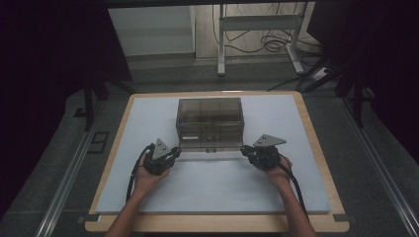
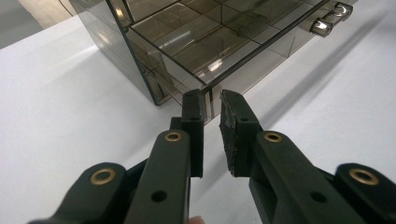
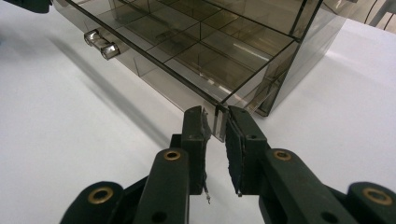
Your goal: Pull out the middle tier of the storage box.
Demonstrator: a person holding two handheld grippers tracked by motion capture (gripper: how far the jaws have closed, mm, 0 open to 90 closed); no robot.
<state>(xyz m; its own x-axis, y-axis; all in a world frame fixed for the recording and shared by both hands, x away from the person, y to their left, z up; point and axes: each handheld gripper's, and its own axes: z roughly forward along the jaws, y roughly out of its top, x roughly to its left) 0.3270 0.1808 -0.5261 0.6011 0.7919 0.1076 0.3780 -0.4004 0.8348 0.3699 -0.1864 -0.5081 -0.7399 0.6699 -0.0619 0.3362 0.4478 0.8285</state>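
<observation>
Each tool, left (image 2: 211, 105) and right (image 3: 215, 122), was clamped on a front corner of the smoked drawer box (image 1: 210, 121) mid-desk (image 1: 306, 197); uneven pulling could skew and jam its drawer (image 2: 219, 51)

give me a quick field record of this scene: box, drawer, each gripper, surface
box: smoky clear plastic drawer box, upright on the mat
drawer: bottom drawer pulled partly out, divided into compartments that look bare, two clear knobs on its front
left gripper: shut on the drawer's front corner on its side
right gripper: shut on the opposite front corner
surface: white mat on a wooden table
</observation>
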